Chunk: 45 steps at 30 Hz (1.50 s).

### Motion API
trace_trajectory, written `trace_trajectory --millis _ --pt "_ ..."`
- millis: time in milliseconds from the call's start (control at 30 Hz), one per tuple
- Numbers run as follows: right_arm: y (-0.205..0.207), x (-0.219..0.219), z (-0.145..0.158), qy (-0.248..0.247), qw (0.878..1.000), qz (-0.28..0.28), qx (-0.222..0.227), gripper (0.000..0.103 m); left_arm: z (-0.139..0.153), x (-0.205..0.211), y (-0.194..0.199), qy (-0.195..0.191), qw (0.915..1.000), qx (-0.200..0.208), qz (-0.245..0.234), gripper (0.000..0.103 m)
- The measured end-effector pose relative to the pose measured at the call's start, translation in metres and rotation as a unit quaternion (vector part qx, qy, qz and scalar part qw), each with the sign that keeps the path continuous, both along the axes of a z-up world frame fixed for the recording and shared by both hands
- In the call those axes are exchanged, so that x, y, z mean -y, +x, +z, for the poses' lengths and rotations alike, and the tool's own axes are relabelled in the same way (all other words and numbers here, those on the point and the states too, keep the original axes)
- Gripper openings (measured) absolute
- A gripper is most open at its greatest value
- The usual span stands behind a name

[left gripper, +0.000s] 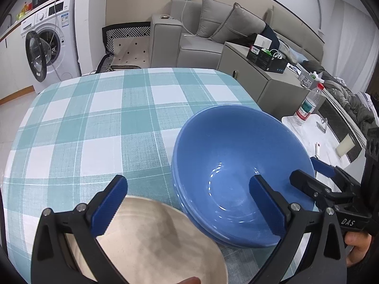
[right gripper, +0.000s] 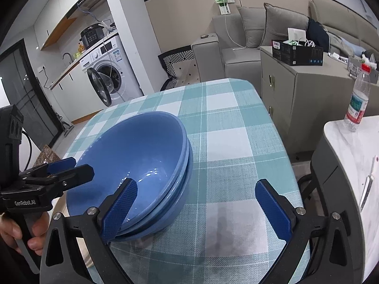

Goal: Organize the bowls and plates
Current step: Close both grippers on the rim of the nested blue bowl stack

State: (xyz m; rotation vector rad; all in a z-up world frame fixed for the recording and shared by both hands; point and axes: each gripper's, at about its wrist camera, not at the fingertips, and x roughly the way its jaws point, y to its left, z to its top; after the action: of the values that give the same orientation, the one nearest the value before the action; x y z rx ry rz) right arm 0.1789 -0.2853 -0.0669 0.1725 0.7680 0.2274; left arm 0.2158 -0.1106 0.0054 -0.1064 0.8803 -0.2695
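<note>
A stack of blue bowls [left gripper: 236,156] [right gripper: 142,156] stands on the teal checked tablecloth [left gripper: 94,123]. A beige plate [left gripper: 154,236] lies just to their near left. My left gripper [left gripper: 189,203] is open: its left pad hangs over the plate's rim and its right pad over the inside of the top bowl, with nothing gripped. My right gripper [right gripper: 196,206] is open too, its left pad at the stack's near rim and its right pad above bare cloth. Each gripper shows in the other's view, the right gripper [left gripper: 312,175] and the left gripper [right gripper: 71,169], at opposite sides of the bowls.
The table's right edge [right gripper: 279,142] drops off close to the bowls. Beyond it stand a grey cabinet [right gripper: 296,87] and a marble-topped side table [right gripper: 350,156] with a water bottle [right gripper: 358,101]. A sofa and a washing machine [left gripper: 47,45] lie farther back.
</note>
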Motion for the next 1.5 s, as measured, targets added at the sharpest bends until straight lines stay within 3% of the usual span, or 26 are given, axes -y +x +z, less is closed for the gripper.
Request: trace_trajectory --millis 233,400,467,600,733,1033,1500 --pt "0.004 -0.001 -0.008 0.039 0.999 0.013 -0.017 0.101 -0.007 -0.001 0.002 -0.014 0.9998 -0.01 -0.004 0.1" --pt "0.003 -0.008 -0.008 0.045 0.999 0.025 -0.016 0.1 -0.008 0.002 0.001 -0.023 0.9993 -0.017 -0.024 0.087" --pt "0.003 -0.01 -0.007 0.048 0.998 0.029 -0.016 0.097 -0.008 0.005 0.0 -0.024 0.9991 -0.016 -0.032 0.078" --pt "0.002 -0.011 -0.007 0.051 0.998 0.032 -0.016 0.087 -0.007 0.008 -0.002 -0.019 0.9991 -0.016 -0.035 0.074" --pt "-0.001 -0.013 -0.003 0.049 0.998 0.037 -0.009 0.079 -0.007 0.01 -0.003 -0.018 0.9989 -0.018 -0.039 0.06" --pt "-0.007 -0.019 0.004 0.034 0.998 0.048 0.006 0.055 -0.006 0.01 -0.005 -0.01 0.9991 -0.014 -0.038 0.054" --pt "-0.009 -0.018 0.006 0.026 0.999 0.044 0.01 0.053 -0.006 0.011 -0.008 0.001 0.9992 -0.013 -0.037 0.053"
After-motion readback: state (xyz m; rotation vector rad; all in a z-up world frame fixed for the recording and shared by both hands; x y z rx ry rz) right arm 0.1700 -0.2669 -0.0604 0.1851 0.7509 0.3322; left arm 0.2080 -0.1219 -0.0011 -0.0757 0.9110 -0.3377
